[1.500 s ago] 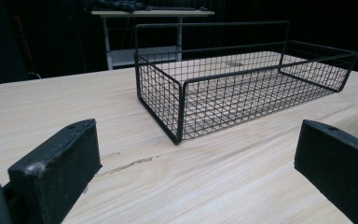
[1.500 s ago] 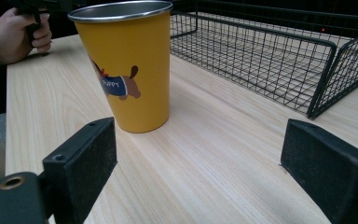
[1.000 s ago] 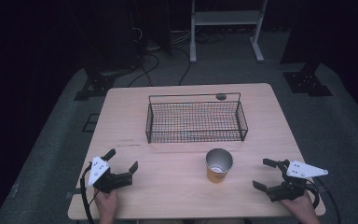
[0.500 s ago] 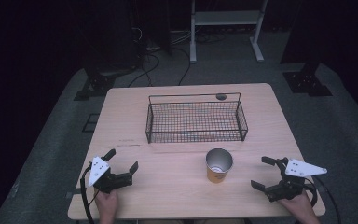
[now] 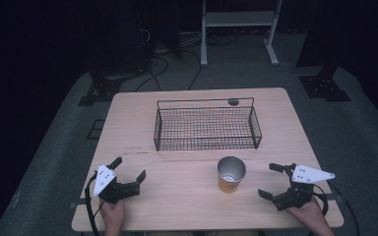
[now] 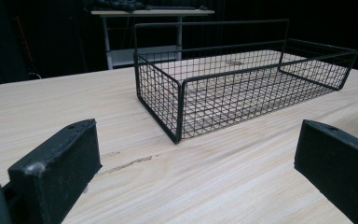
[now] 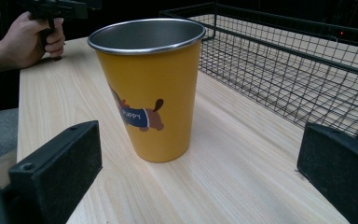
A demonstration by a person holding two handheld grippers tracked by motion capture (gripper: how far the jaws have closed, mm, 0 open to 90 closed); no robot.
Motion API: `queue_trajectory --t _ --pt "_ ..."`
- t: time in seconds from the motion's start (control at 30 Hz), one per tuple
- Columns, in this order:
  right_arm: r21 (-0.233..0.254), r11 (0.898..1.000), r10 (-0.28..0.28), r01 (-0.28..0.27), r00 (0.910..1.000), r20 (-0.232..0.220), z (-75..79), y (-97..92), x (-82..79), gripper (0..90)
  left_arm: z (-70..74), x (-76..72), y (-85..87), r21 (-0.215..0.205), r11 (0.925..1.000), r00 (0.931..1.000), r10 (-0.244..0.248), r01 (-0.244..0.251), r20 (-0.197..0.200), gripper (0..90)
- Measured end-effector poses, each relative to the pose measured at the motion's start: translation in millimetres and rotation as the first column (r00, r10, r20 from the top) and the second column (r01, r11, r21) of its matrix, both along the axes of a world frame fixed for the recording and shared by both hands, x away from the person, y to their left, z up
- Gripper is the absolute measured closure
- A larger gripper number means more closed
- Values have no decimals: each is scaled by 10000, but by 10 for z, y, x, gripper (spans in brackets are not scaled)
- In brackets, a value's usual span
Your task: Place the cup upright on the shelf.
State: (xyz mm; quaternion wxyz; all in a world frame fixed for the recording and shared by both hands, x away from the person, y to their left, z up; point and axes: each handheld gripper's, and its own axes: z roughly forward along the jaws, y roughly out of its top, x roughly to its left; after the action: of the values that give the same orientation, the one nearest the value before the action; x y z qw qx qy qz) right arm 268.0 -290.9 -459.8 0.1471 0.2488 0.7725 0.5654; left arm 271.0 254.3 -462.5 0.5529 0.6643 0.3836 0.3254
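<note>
Our right gripper (image 5: 276,180), jaws spread, has edged slightly lower right; the cup (image 5: 231,174) at lower centre stands untouched. Left gripper (image 5: 128,173) stays spread and idle.

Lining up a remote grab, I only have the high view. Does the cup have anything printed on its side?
Observer: Yes, the yellow cup carries a cartoon dog facing the right tongs.
Operator: Anything in the basket?
Observer: The left gripper view shows bare table through the basket mesh.
Operator: Right tongs touching the cup?
Observer: No. Both black pads sit apart, cup ahead of them.
</note>
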Motion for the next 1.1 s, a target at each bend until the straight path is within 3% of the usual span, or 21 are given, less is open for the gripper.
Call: queue_trajectory --t 1.1 --pt "-683 9970 343 -358 9992 -227 169 337 174 0 1 -2 0 3 10000 10000 -6 6 14 0"
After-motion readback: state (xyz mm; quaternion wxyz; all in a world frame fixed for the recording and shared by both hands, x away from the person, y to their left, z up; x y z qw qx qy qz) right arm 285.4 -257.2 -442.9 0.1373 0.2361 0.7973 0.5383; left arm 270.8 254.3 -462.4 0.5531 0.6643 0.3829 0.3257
